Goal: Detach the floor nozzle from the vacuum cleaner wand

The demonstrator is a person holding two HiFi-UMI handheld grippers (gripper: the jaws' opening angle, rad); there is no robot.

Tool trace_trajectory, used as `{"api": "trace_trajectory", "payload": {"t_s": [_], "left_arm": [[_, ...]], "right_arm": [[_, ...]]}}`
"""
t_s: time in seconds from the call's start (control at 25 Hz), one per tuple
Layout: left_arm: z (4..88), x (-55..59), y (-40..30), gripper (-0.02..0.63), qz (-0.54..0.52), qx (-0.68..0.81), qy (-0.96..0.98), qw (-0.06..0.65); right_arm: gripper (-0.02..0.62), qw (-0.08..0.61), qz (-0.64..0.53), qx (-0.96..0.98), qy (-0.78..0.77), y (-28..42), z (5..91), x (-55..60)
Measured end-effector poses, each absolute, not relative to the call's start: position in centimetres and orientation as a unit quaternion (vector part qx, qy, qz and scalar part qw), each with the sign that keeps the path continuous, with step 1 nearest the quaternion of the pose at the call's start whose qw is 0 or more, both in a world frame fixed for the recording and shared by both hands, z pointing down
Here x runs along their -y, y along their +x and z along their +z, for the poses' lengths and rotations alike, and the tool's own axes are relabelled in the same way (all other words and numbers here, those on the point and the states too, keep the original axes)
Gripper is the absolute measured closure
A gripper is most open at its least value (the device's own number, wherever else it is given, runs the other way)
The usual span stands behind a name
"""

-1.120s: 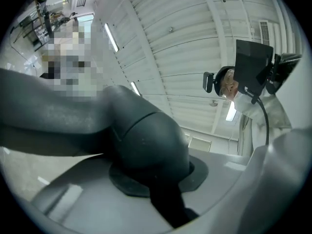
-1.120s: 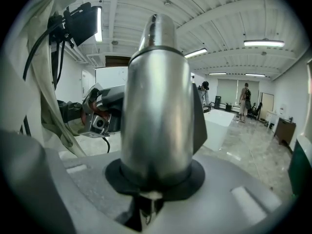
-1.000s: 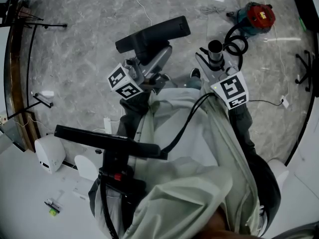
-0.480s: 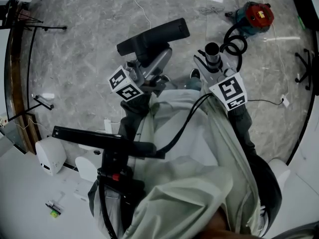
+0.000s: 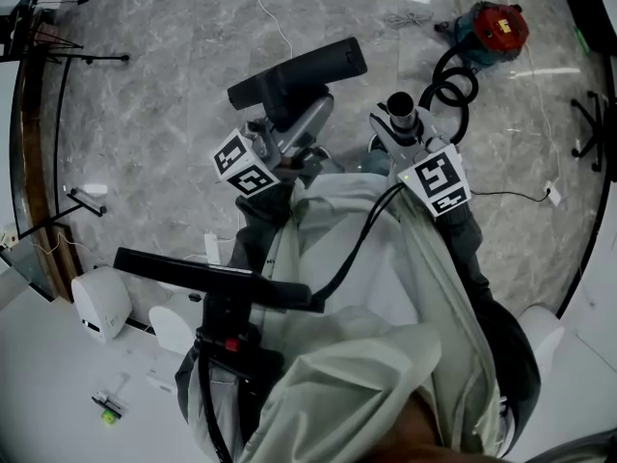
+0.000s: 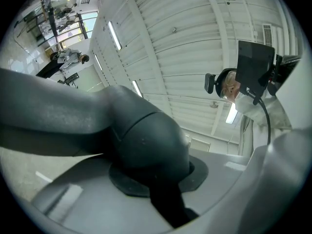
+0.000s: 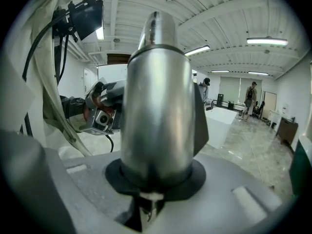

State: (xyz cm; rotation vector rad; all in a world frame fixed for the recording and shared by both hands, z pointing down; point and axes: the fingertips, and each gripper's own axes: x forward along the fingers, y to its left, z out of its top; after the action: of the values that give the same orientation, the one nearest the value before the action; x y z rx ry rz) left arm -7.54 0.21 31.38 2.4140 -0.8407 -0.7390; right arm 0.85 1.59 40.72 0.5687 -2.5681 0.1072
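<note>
Black plastic forms the floor nozzle (image 5: 299, 70), which is held up over the grey marble floor (image 5: 145, 95), its rounded neck clamped between the partly closed jaws of the left gripper (image 5: 301, 122). Just to its right, and apart from it, the silver wand (image 5: 403, 114) is gripped near its open end by the right gripper (image 5: 397, 135). At the far right, the red vacuum cleaner (image 5: 496, 29) is seen on the floor, with its black hose (image 5: 453, 80) looped nearer.

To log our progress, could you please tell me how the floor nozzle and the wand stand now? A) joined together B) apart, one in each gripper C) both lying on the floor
B: the left gripper holds the nozzle, the right gripper the wand, whose open end is bare.
</note>
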Motion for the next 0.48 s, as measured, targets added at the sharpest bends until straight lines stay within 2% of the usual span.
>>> {"api": "trace_trajectory", "payload": {"t_s": [0.48], "left_arm": [[31.46,-0.55,-7.8,0.526,-0.271,0.311,0.878,0.241]], "right_arm": [[0.526,0.257,0.038,0.942,0.215,0.78,40.91,-1.29]]}}
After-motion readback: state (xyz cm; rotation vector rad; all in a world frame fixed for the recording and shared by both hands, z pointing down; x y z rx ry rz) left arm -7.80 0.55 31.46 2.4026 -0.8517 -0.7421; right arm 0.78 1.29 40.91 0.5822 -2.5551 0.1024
